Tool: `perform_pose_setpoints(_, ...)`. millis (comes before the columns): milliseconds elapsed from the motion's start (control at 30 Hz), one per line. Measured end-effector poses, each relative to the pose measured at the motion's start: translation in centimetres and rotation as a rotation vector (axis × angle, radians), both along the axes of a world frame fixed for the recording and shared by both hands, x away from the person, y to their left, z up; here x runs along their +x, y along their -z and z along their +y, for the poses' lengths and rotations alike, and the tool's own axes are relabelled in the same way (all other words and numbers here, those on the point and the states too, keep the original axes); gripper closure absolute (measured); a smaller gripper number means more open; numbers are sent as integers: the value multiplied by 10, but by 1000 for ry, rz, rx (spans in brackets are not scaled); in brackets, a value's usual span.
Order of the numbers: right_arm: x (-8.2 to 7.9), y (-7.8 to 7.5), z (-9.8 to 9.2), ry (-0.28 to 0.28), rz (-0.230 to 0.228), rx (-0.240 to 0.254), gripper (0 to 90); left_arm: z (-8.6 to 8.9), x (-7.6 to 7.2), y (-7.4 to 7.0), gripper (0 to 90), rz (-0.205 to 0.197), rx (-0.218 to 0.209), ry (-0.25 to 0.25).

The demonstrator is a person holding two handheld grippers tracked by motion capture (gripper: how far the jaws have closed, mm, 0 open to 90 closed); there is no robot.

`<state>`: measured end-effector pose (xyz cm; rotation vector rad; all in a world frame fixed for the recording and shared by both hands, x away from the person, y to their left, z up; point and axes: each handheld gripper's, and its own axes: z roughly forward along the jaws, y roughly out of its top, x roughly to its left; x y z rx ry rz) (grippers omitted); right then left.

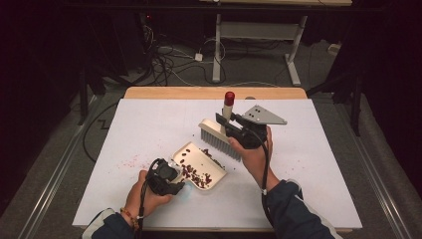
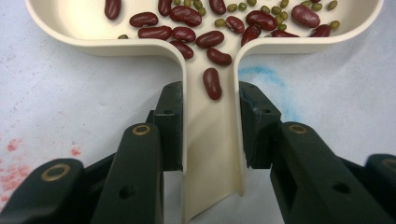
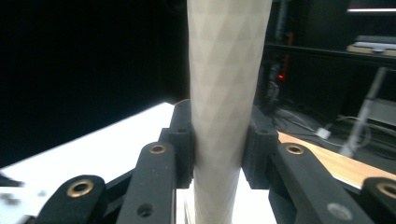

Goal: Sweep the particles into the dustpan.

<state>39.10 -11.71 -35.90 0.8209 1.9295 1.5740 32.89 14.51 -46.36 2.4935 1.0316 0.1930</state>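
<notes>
Smooth cream plastic dustpan (image 2: 212, 140) holds glossy beans (image 2: 186, 15); brush handle (image 3: 226, 93) faceted, matt; bench (image 1: 149, 129) matt white, wood-edged.

A white table (image 1: 308, 164) with a wooden far edge fills the middle of the high view. A cream dustpan (image 1: 201, 158) holding red beans (image 1: 195, 174) lies on it at lower centre. Reddish smudges (image 1: 130, 162) stain the surface just left of the pan, and a faint blue mark (image 2: 261, 74) sits beside its handle.

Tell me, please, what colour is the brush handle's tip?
Red, on the brush handle's tip, clearest in the high view.
</notes>
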Motion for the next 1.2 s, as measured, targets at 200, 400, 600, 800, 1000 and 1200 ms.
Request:
perform_pose_setpoints(200,16,17,-5,56,11,-58,707,2,-1,-1,636,-1,12,11)
perform_pose_setpoints(400,16,30,-7,99,0,-123,707,6,-3,-1,636,11,9,11)
perform_pose_setpoints(600,18,39,1,88,-24,-133,707,10,-5,-1,636,14,16,18)
perform_pose_setpoints(800,9,47,16,9,-22,-130,706,12,-5,-1,637,21,11,21)
perform_pose_setpoints(1000,-14,48,31,-96,-10,-118,706,11,-5,-1,636,19,16,19)
perform_pose_setpoints(1200,-31,43,45,-212,-12,-104,707,10,-6,-2,636,20,21,16)
